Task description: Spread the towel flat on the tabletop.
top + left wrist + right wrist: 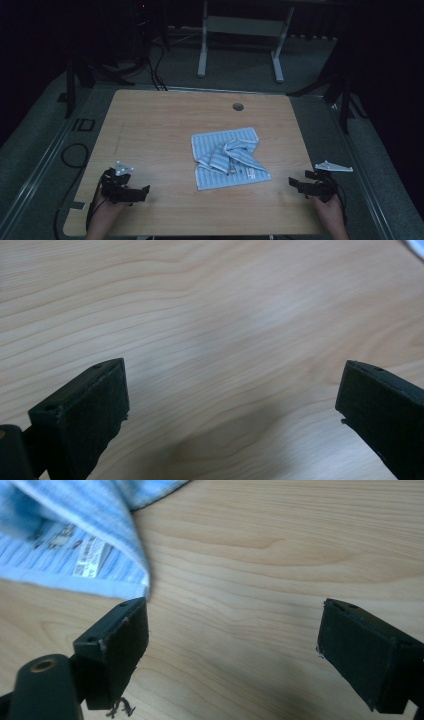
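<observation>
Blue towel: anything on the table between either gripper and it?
Nothing visible. Bare wood lies between the left gripper and the blue towel; the right gripper, jaws open, sits just off its near corner.

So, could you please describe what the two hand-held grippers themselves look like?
Both are black. The left hand-held gripper carries a grey three-cornered plate on top, as does the right hand-held gripper, and a dark cable trails from each. Up close, the fingers are blocky, rectangular and matt black; a brass-coloured fastener sits beside one.
</observation>
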Demonstrator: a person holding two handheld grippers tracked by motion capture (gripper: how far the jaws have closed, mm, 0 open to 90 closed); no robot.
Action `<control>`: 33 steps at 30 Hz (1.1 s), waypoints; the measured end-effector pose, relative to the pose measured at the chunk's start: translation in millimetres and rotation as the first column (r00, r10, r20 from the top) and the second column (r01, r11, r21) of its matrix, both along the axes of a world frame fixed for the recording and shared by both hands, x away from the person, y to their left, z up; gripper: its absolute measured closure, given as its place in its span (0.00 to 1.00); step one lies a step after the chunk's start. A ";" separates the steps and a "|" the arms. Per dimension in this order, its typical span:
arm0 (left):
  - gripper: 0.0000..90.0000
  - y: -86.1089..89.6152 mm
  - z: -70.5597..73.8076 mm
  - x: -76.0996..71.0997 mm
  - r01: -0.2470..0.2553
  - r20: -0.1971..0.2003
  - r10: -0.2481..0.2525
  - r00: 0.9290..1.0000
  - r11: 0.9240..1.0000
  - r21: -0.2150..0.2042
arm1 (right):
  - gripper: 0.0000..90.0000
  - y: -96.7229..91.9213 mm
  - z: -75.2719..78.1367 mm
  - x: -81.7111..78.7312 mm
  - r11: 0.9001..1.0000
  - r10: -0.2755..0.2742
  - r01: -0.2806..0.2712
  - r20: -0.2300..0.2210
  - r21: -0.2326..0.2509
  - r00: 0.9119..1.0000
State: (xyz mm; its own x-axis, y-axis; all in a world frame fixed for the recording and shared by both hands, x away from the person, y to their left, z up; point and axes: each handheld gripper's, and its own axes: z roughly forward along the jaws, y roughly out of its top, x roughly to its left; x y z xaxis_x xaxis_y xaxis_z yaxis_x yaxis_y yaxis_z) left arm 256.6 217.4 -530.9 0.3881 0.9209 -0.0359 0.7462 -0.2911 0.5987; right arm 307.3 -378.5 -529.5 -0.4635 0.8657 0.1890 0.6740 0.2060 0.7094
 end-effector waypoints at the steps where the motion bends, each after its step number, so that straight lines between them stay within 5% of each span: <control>1: 0.01 -5.8 -0.6 1.4 0.017 -0.009 -0.017 1.000 1.000 0.009 | 0.14 2.8 0.3 0.7 1.000 0.020 -0.020 -0.003 -0.018 1.000; 13: 0.01 -62.9 -4.1 16.5 0.146 -0.049 -0.144 0.988 0.988 0.055 | 0.14 45.3 7.4 11.6 0.987 0.133 -0.133 0.000 -0.091 0.991; 21: 0.01 -83.3 0.1 22.2 0.195 -0.053 -0.192 0.980 0.980 0.051 | 0.16 68.0 13.4 17.7 0.973 0.199 -0.197 0.013 -0.118 0.980; 23: 0.01 -99.9 5.7 26.5 0.234 -0.054 -0.231 0.971 0.970 0.058 | 0.21 78.8 15.5 20.6 0.960 0.240 -0.236 0.010 -0.151 0.971; 33: 0.05 -139.4 14.0 37.6 0.310 -0.035 -0.309 0.951 0.948 0.069 | 0.31 115.0 17.9 34.4 0.917 0.339 -0.332 -0.005 -0.223 0.941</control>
State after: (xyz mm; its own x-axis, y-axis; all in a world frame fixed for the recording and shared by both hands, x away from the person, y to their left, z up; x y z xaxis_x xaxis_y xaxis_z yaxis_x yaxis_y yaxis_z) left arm 294.2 78.0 -516.8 0.6543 0.7561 0.0137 0.6264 -0.5519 0.5505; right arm 341.6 -263.4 -511.6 -0.7365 0.6764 -0.0059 0.5157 0.5672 0.6422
